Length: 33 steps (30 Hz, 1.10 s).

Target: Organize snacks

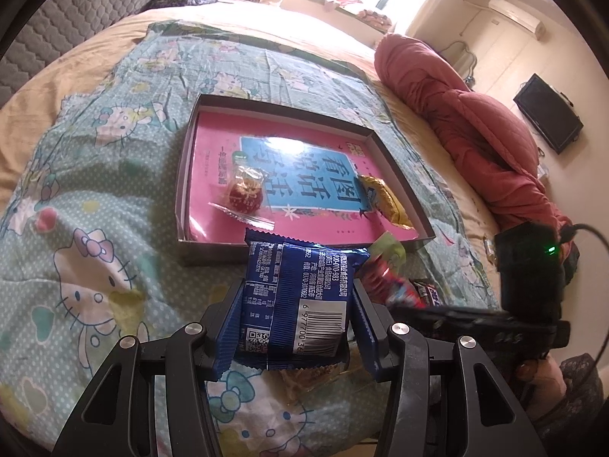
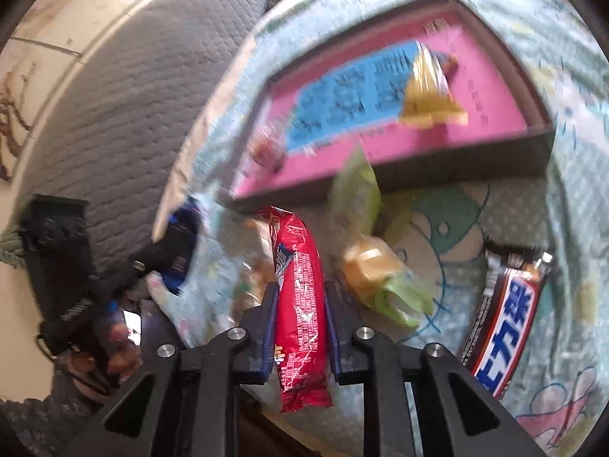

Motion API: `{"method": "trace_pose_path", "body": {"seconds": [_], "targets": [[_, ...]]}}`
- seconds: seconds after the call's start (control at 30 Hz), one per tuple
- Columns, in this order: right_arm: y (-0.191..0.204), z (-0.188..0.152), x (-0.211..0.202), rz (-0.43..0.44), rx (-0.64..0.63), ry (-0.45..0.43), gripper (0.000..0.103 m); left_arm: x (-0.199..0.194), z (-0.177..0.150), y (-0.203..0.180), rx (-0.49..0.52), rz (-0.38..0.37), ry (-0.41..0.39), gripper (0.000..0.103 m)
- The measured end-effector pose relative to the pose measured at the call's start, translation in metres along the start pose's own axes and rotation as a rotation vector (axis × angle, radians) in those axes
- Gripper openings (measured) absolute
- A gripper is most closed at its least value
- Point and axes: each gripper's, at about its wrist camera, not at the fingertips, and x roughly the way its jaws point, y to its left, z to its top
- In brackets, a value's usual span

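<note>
My left gripper [image 1: 298, 297] is shut on a blue snack packet [image 1: 300, 297] with a barcode, held just in front of a shallow box [image 1: 182, 190] lined with a pink book. In the box lie a red wrapped candy [image 1: 245, 194] and a yellow packet [image 1: 384, 200]. My right gripper [image 2: 300, 304] is shut on a red snack bar [image 2: 300, 297], near the box's front wall [image 2: 456, 160]. On the bed beside it lie a green-wrapped cake [image 2: 377, 270] and a Snickers bar [image 2: 502, 323]. The right wrist view is blurred.
The box sits on a Hello Kitty bedsheet [image 1: 95, 228]. A red quilt [image 1: 475, 122] is bunched at the right. A grey padded headboard [image 2: 114, 114] runs along the left. Another green packet [image 2: 356, 194] leans at the box's front wall.
</note>
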Motion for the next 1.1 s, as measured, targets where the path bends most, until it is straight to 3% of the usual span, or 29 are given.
{"method": "trace_pose_path", "body": {"seconds": [0.13,0.33,0.73,1.1], "targets": [[0.009,0.008,-0.021,0.007,-0.047,-0.096,0.022,-0.004,0.002,-0.004,0.013,0.007,-0.015,0.054],[0.017,0.019,-0.040,-0.048,-0.095,-0.196,0.022,-0.006,0.010,-0.009,0.023,0.030,-0.035,0.054],[0.001,0.048,-0.068,-0.117,-0.086,-0.320,0.022,0.012,0.033,-0.031,0.061,0.042,-0.052,0.054],[-0.013,0.065,-0.077,-0.136,-0.066,-0.365,0.022,0.036,0.054,-0.040,0.062,0.055,-0.048,0.054]]}}
